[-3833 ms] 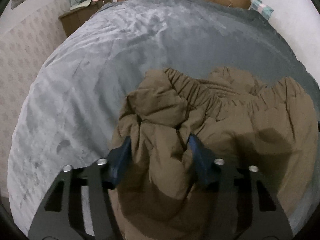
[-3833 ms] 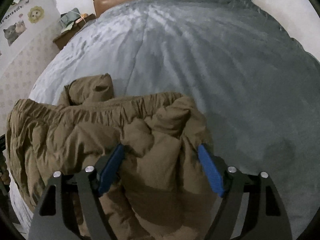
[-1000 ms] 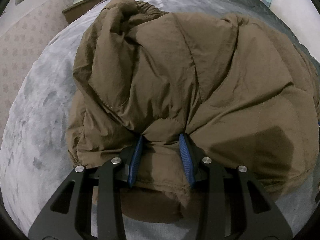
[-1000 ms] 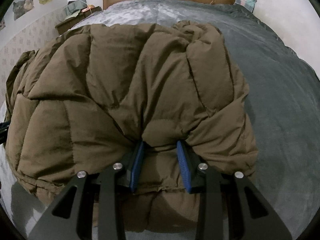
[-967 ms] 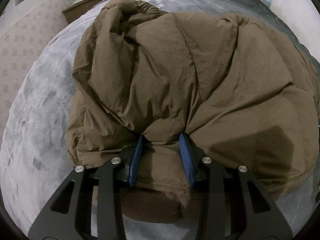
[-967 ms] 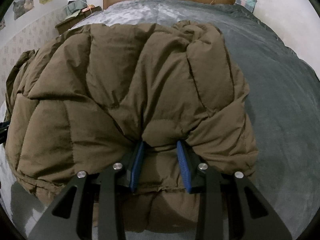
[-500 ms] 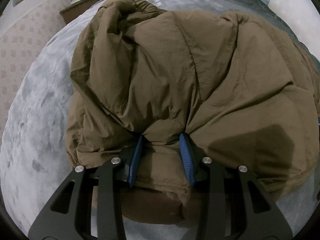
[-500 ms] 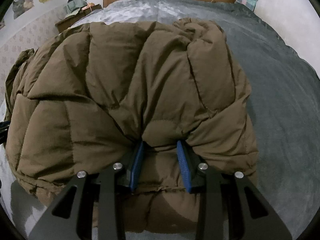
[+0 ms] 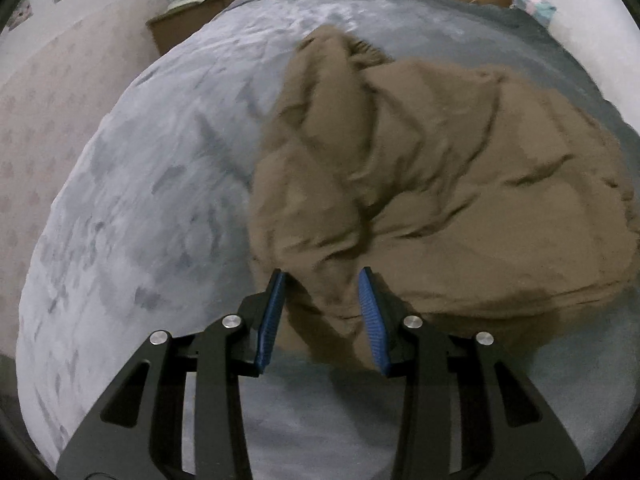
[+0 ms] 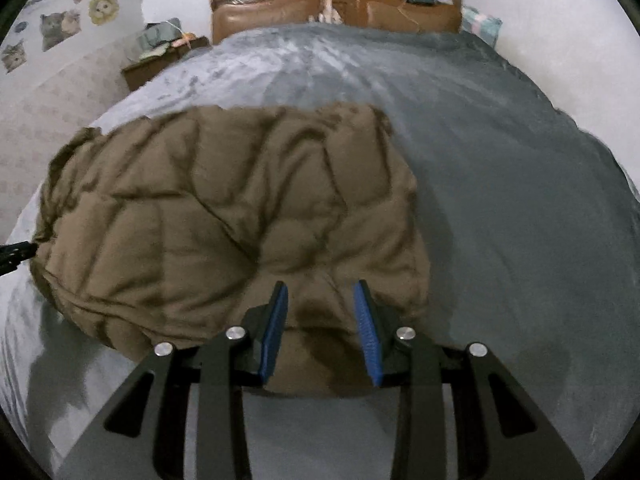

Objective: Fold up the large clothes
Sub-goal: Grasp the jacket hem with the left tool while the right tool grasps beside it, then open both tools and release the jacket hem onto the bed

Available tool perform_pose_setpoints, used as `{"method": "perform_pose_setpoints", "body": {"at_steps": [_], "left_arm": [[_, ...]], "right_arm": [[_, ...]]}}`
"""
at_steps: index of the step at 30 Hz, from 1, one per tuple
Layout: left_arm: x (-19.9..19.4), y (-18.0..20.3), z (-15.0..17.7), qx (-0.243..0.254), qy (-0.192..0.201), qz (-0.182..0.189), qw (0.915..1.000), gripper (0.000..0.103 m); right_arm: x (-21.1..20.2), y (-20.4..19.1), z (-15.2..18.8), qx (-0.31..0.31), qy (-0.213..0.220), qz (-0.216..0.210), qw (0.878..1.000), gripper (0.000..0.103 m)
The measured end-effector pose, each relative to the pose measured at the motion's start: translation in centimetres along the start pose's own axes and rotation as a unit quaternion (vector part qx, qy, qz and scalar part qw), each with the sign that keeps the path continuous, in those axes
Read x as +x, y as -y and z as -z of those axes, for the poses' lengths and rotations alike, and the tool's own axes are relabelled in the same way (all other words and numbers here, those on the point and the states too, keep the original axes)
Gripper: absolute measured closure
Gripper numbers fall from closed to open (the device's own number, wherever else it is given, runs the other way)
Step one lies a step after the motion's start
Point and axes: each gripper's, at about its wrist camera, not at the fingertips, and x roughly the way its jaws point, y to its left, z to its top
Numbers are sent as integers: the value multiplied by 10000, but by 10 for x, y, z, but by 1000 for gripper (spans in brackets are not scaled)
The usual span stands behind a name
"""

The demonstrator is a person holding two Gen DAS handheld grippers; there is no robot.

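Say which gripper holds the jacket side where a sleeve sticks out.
The left gripper: beyond it a sleeve with a ribbed cuff juts from the jacket; beyond the right gripper lie only quilted panels.

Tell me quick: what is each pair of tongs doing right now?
Left tongs: closed on the near edge of the brown jacket.
Right tongs: closed on the same jacket's near edge, further along.

A brown quilted puffer jacket (image 10: 224, 216) is spread in a rumpled heap across the grey bed.
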Motion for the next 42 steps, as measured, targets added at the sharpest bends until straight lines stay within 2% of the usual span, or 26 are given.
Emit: {"method": "perform_pose_setpoints", "body": {"at_steps": [3,8,15,19,30,33,34,35,36,37,38,39,40,42], "left_arm": [[14,-2,1,21,-115,-49,9999,65],[34,5,5,241,-179,-238,9993,65],[48,8,8,278,-237,-208,9991,65],[47,11,19,310,-236,-197,9990,65],[47,10,17,316,-274,-257,9988,64],[30,15,9,354,-267,-487,9978,58],[25,18,7,367,-256,-540,9975,52],[20,18,7,370,-240,-630,9970,37],[15,16,6,357,-194,-803,9959,29],[8,13,6,322,-124,-874,9956,18],[1,9,6,245,-60,-801,9965,14],[-4,5,7,143,-48,-684,9975,13],[-8,0,7,40,-59,-577,9983,12],[-15,-10,9,-162,-69,-419,9990,10]], "right_arm": [[16,9,9,208,-158,-71,9996,69],[39,2,13,85,-340,26,9994,69],[64,0,12,155,-463,-4,9988,69],[67,1,15,156,-460,-7,9988,69],[60,5,15,165,-520,2,9985,69],[48,5,9,133,-509,-47,9986,67],[43,6,7,149,-473,-105,9987,66],[34,9,6,179,-389,-197,9989,66],[27,11,5,193,-328,-232,9990,64],[17,15,3,213,-223,-237,9992,51],[9,19,2,244,-117,-214,9994,42],[4,22,1,275,-40,-189,9994,25],[-3,28,0,330,73,-161,9993,19],[-10,35,-1,408,159,-215,9988,14]]}}
